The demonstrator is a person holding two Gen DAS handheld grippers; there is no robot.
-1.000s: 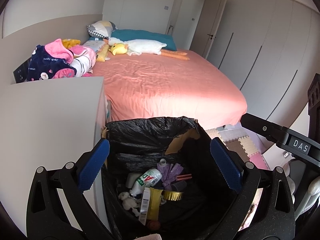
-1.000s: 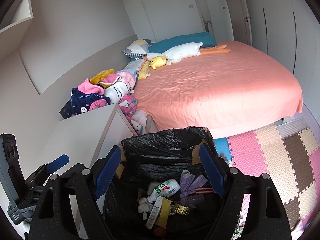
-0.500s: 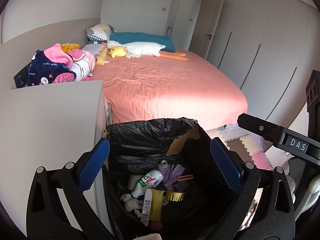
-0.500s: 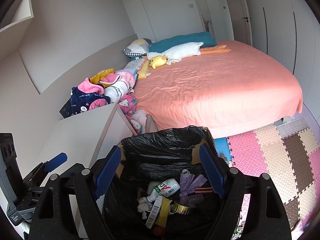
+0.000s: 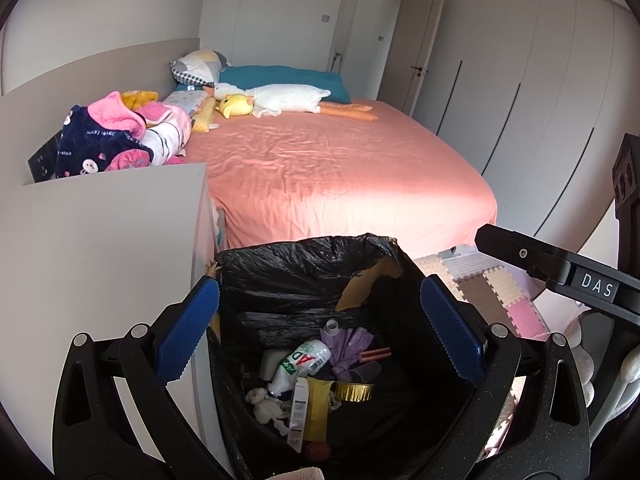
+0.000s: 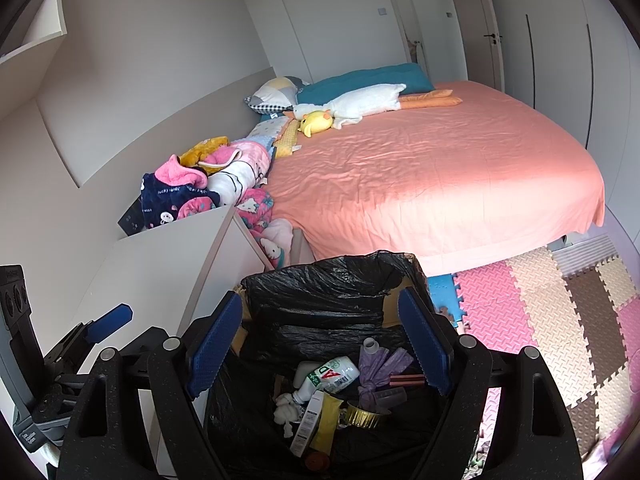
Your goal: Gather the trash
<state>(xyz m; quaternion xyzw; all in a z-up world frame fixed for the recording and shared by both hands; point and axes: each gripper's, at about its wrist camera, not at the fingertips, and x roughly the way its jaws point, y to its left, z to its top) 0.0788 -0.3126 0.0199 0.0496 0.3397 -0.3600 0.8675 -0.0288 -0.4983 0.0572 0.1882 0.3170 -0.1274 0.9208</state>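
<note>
Bed point(image 5: 340, 176) with salmon sheet fills the far room; long white plush goose point(image 5: 288, 98) lies by the teal pillow point(image 5: 280, 78). White cabinet point(image 5: 100, 240) stands left of the bin. Black-lined trash bin point(image 5: 304, 268) sits on the floor below both cameras, touching the cabinet side. Left gripper point(image 5: 320, 336): blue pads wide apart, nothing between them, hovering over the bin mouth. Right gripper point(image 6: 320, 344): likewise spread and empty (same pose above the bin). Trash in the bin: white bottle point(image 6: 326, 378), purple wrapper point(image 6: 378, 368), gold foil cup point(image 6: 362, 414), crumpled tissue point(image 5: 266, 402).
</note>
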